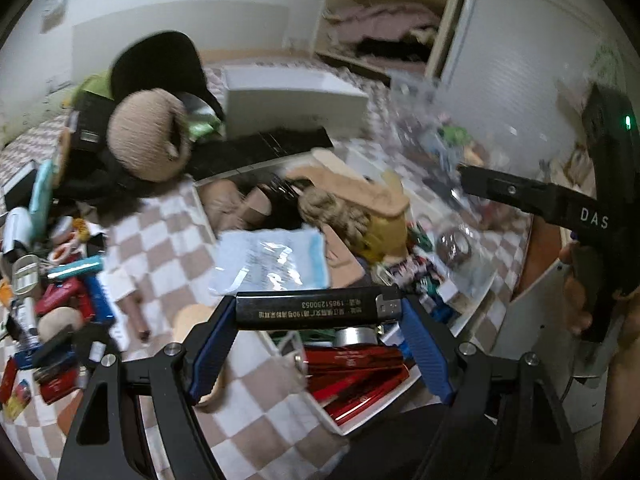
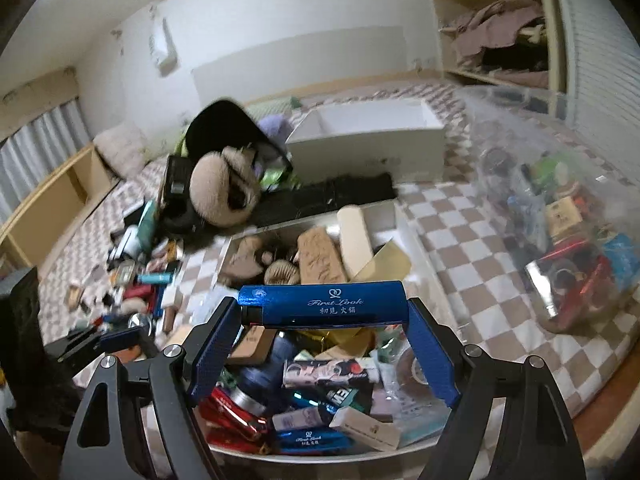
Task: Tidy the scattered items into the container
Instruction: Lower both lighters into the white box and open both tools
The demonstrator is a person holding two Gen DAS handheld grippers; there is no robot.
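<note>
Brown and white checked cloth (image 2: 460,240) covers the bed where all the things lie, with a white wall behind it.

The left gripper (image 1: 318,312) has its blue fingers (image 1: 210,344) closed on a long black lighter with white writing (image 1: 316,307). The lighter lies crosswise between them, above the near end of the white tray (image 1: 360,420). The right gripper (image 2: 324,310) has its blue fingers (image 2: 212,348) closed on a shiny blue lighter with white writing (image 2: 322,304). That one is held crosswise too, over the same white tray (image 2: 404,236).

The tray is full. Shiny red lighters (image 1: 352,364), another blue lighter (image 2: 312,438), small white boxes (image 2: 366,426) and a roll of clear tape (image 2: 412,364) fill the near end. Tan fuzzy slippers (image 2: 320,258) and a pale flat block (image 2: 354,236) fill the far end. A sheet of white and blue paper in clear wrap (image 1: 272,260) lies on the tray's left side.

More small things lie in a loose pile (image 1: 52,280) on the cloth to the left. A black cap (image 1: 160,64) and a round tan plush toy (image 1: 150,136) sit beyond the pile. An open white box (image 2: 368,136) stands behind the tray. A clear plastic bag of mixed things (image 2: 560,220) lies to the right.
</note>
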